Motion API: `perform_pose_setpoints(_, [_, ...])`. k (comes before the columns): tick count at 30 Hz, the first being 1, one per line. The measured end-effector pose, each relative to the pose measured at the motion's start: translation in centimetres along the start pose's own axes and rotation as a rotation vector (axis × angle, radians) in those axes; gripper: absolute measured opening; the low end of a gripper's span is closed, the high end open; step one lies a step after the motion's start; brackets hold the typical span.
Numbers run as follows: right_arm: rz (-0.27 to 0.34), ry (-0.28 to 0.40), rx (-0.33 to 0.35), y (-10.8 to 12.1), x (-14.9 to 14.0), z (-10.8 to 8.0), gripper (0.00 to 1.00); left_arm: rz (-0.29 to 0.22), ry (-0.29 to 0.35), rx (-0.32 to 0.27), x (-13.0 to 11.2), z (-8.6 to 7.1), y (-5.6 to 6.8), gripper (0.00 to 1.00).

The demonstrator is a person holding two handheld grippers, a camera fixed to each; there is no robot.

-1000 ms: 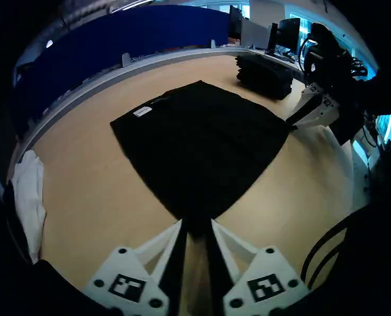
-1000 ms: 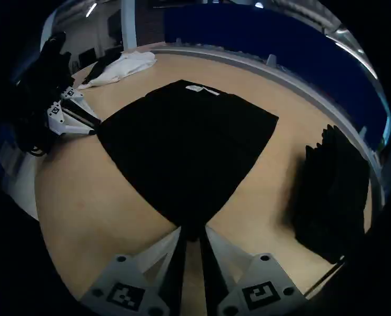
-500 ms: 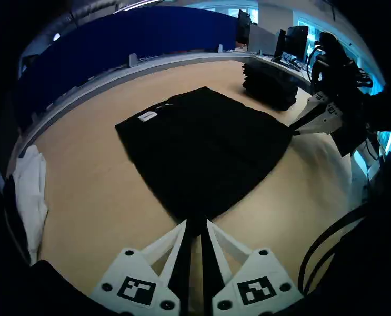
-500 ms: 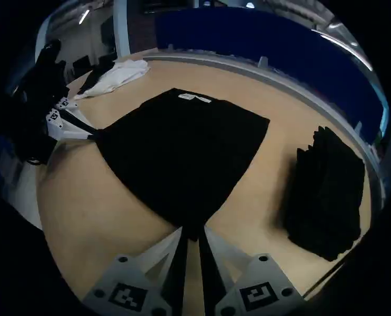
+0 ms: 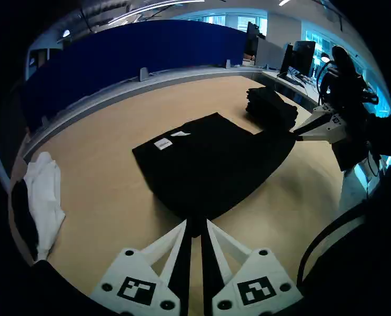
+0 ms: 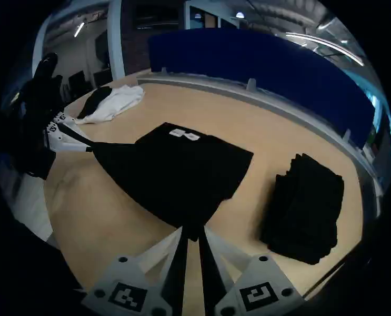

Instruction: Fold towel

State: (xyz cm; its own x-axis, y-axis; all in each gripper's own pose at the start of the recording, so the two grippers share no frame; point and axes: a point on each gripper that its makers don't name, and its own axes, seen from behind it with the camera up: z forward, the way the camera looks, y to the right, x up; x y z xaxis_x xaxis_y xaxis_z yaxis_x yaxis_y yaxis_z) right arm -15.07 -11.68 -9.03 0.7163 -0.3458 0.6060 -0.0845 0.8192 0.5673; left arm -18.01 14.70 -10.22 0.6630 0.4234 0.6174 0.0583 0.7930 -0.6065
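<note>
Now, towel (image 5: 211, 158): it is black and sits in the middle of the left gripper view, on the wooden table (image 5: 100, 158). Its near edge looks lifted.
Left gripper (image 5: 197, 227): we see it at the bottom middle of its own view. Its two fingers are squeezed on one near corner of the towel.
Right gripper (image 6: 192, 231): it is at the bottom middle of its own view. Its fingers are squeezed on the other near corner.
What could go wrong: we think a corner could slip out, because each gripper holds just a little tip of cloth. If we pull one side faster than the other, the fold could come out crooked or bunched.
Black pile (image 6: 306, 210): it sits at the right of the right gripper view, near the towel. We could bump it if we swing too far that way.
White cloth (image 5: 45, 195): it lies at the left edge, well apart from the towel.
White tags (image 6: 184, 134): two small ones lie on the far part of the towel. We cannot read them; they are too small.
Gripper squares (image 5: 126, 287): black and white shapes, no words.
</note>
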Motion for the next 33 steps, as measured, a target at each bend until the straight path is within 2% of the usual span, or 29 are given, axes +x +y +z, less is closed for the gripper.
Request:
perform_pose_setpoints(9, [0.016,0.032,0.003,-0.5,2.5,-3.0,0.14,-0.014,0.009,-0.001,2.4,-2.8,0.3,0.11])
perform_pose_setpoints(17, [0.020,0.037,0.011,-1.0,3.5,-4.6,0.14,-0.020,0.001,-0.009,3.4,-4.0,0.7,0.11])
perform_pose_setpoints(23, [0.018,0.027,0.023,-1.3,3.5,-4.4,0.14,-0.022,-0.007,-0.001,3.2,-3.9,0.5,0.11])
perform_pose_setpoints(33, [0.006,0.012,0.036,-1.2,4.2,-3.1,0.14,-0.005,-0.016,0.023,4.0,-2.6,-1.0,0.11])
